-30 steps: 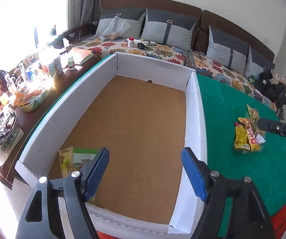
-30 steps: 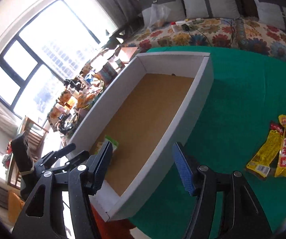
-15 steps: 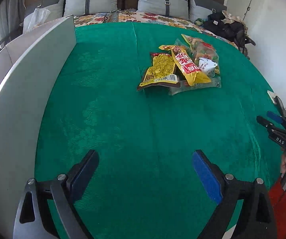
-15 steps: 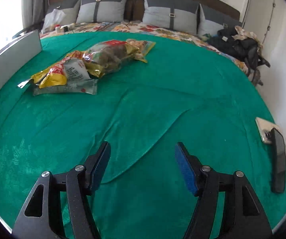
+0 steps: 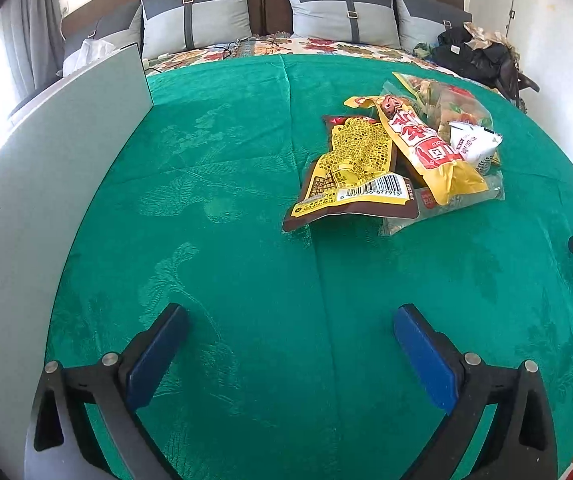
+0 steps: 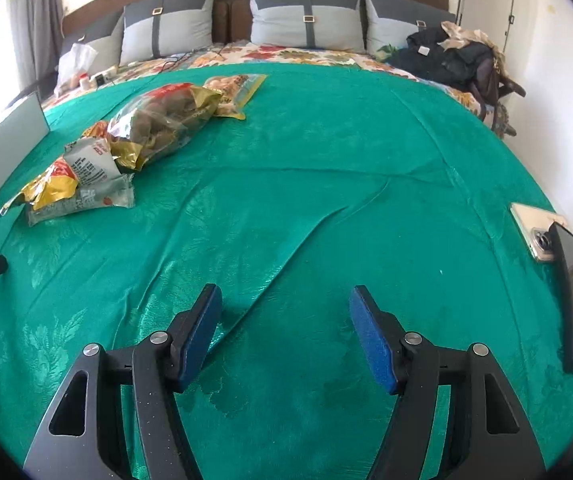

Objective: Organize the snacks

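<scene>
Here my left gripper [image 5: 290, 324] stands with its jaws spread as wide as they go, having just been opening, and nothing lies between the blue pads [image 5: 422, 354] but bare green cloth [image 5: 246, 264]. They touch nothing; they hang tilted down over the spread. My right gripper [image 6: 284, 320] has its jaws apart too, a moderate gap, narrower than the left's, and it is likewise empty, with only a long crease of the cloth running up from between its blue pads. Ahead of my left jaws, well apart from them, lies the heap of snack packets [image 5: 398, 160]: a yellow packet with a barcode [image 5: 356, 172] nearest me, a long yellow-and-red packet [image 5: 426, 148] laid partly over it, a small white packet [image 5: 472, 142] beside that, and a clear bag of brownish snacks [image 5: 446, 100] behind. From my right wrist the same heap sits far off to the left, with the clear bag on top of the crumpled wrappers. To the left of my left gripper rises the white wall of the box [image 5: 46, 168], standing on the cloth and apart from the snacks. At the right edge of the spread lie two phones [image 6: 542, 236], one partly over the other. Grey cushions [image 6: 306, 16] line the headboard beyond.
</scene>
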Demonstrator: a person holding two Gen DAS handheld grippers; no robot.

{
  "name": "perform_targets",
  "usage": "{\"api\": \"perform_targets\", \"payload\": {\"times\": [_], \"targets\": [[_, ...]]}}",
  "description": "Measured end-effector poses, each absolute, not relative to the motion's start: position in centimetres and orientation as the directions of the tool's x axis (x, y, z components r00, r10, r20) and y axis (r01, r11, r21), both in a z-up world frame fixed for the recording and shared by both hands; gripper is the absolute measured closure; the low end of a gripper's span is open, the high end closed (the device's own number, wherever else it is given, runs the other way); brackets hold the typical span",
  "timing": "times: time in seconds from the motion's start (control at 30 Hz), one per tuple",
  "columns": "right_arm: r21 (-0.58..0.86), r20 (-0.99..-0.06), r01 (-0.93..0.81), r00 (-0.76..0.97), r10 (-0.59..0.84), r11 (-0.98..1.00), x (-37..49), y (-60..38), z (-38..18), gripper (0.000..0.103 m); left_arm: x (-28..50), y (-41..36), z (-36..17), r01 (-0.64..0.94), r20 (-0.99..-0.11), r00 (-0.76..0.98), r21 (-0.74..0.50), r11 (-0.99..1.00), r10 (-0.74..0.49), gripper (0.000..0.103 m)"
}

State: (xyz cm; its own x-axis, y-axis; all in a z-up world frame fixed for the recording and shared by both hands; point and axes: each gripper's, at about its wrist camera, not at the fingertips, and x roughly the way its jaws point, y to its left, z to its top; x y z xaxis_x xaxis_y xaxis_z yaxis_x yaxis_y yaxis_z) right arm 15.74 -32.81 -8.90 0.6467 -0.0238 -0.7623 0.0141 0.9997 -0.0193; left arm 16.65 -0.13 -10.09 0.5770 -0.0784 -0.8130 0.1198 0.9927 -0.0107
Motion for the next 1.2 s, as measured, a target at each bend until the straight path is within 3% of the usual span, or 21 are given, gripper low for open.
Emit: {"api": "perform_targets", "payload": {"times": [0.17, 0.43, 1.07, 1.2], "targets": [[0.001, -0.779, 0.036, 0.627, -0.022, 0.999, 16.3, -33.6, -9.4, 0.032, 16.7, 0.0, -10.2, 0.119, -0.813, 0.577, -0.013, 0.993, -0.08, 0.0], [-0.002, -0.788, 0.062, 0.615, -0.04, 0.998, 16.5, -34.0, -9.6, 0.018, 16.7, 0.0, -10.2, 0.119, -0.813, 0.577, -0.013, 0.993, -0.08, 0.0], [-0.003, -0.791, 0.06, 0.611, -0.039, 0.998, 16.4, -33.9, -9.6, 0.014, 16.7, -0.1, -10.1, 0.122, -0.814, 0.575, -0.018, 0.992, -0.085, 0.0], [-0.003, -0.791, 0.06, 0.611, -0.039, 0.998, 16.5, -33.9, -9.6, 0.014, 16.5, 0.7, -9.3, 0.181, -0.835, 0.514, -0.117, 0.976, -0.195, 0.0]]}}
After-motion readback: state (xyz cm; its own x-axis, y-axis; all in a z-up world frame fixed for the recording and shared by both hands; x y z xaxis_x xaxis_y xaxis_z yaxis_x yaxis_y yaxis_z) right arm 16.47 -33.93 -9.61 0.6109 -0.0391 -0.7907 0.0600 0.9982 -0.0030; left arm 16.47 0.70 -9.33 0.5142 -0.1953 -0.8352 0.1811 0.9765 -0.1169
